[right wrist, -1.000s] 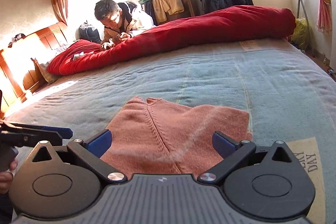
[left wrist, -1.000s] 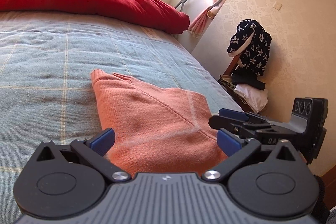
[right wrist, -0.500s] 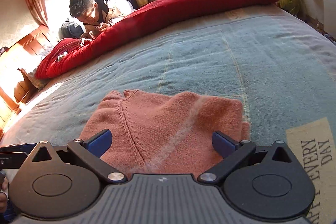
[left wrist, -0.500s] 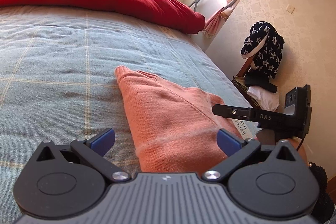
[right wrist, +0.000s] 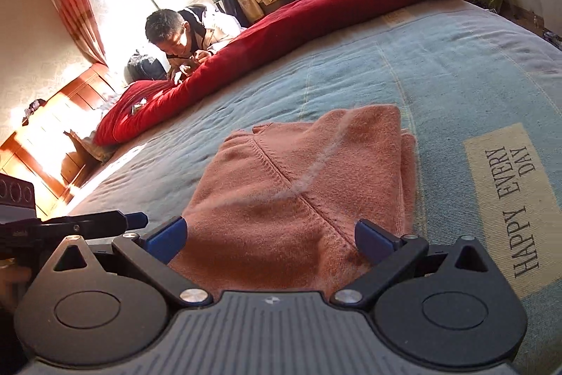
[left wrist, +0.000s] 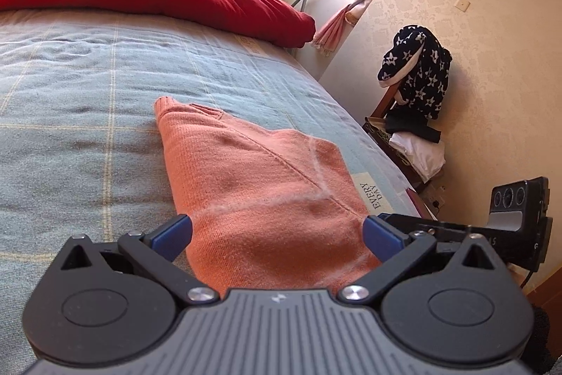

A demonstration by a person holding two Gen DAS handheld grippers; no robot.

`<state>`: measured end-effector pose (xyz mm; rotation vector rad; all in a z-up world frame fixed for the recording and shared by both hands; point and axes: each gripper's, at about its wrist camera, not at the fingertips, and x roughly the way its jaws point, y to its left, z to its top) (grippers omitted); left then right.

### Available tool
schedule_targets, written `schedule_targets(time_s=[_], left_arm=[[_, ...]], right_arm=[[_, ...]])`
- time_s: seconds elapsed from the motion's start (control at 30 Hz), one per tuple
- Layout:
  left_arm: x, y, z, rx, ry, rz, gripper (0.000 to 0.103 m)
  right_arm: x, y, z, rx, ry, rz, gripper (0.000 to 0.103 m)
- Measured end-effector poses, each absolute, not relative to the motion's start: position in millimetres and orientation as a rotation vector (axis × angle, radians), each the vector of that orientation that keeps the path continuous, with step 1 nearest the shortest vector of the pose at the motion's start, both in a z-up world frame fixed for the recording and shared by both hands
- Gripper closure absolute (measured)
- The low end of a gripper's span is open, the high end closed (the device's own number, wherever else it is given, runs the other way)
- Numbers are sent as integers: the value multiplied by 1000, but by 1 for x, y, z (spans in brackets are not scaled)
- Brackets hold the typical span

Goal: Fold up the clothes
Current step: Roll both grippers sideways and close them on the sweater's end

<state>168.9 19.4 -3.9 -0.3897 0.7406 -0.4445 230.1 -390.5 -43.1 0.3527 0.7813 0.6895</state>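
Salmon knit sweater [left wrist: 256, 199] already folded, lying near edge of blue blanket [left wrist: 70, 129], just left of printed label [right wrist: 509, 206]. L gripper [left wrist: 277, 231] spread wide, empty, near hem btwn pads. R gripper [right wrist: 268, 236] likewise released, nothing held. For next fold: pinch both near corners evenly, lift low, carry toward far edge, keep layers aligned, avoid snagging fuzzy seam.

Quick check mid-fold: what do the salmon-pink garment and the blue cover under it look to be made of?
Salmon-pink garment: looks like knitted wool or acrylic, matte and fuzzy, with visible knit rows, a raised seam and a pale linty streak. Blue cover: seems a woven cotton-like blanket, matte, with thin pale check lines and slight rumples.
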Motion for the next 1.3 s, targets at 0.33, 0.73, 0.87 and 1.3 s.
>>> schedule_targets(time_s=[0.33,0.73,0.87,1.3], left_arm=[[195,61,-49,-752,802,-438,1],[256,53,-107,-918,933,-517,1],[278,42,-110,-899,957,-555,1],[271,35,-106,-840,1036,-645,1]], right_arm=[[269,-444,-90,693,976,660,0],[323,-437,-122,811,1064,764,0],[343,-425,-123,794,1075,790,0],[314,-413,-121,722,1069,839,0]])
